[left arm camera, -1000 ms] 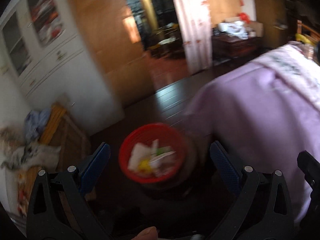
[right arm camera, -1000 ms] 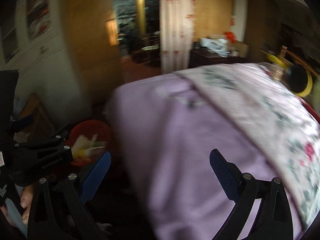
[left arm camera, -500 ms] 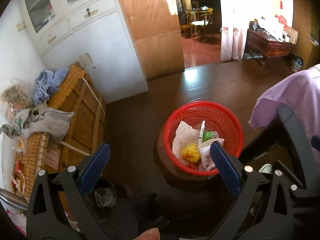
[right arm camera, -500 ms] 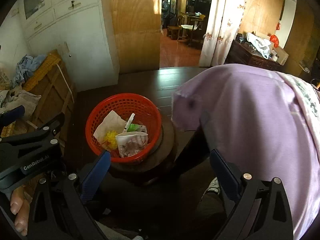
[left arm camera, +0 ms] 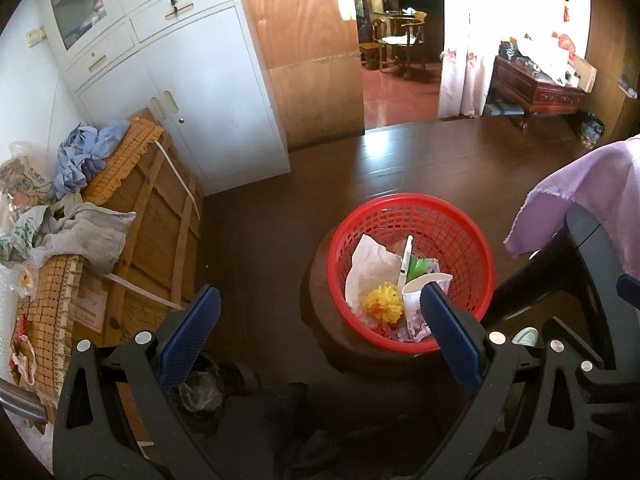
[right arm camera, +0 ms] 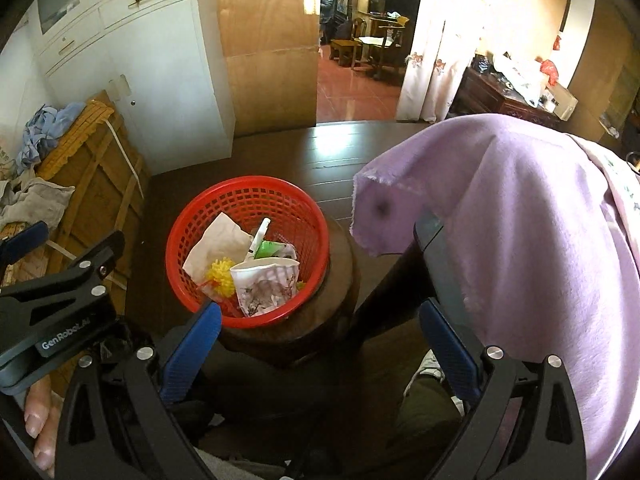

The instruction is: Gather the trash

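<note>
Trash fills your red basket [right arm camera: 248, 200] on the round dark stool [right arm camera: 340, 280]: a crumpled paper cup [right arm camera: 266, 286], white paper [right arm camera: 218, 246], a yellow pompom [right arm camera: 222, 274]. Your left gripper [left arm camera: 320, 316] and right gripper [right arm camera: 320, 332] hover above it, jaws spread wide and empty, beside the purple cloth [right arm camera: 520, 220].

Trash [left arm camera: 384, 280] in basket [left arm camera: 472, 240] on stool [left arm camera: 320, 320]

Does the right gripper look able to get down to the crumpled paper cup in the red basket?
Probably yes: the right gripper is open, the cup lies on top, uncovered.
</note>
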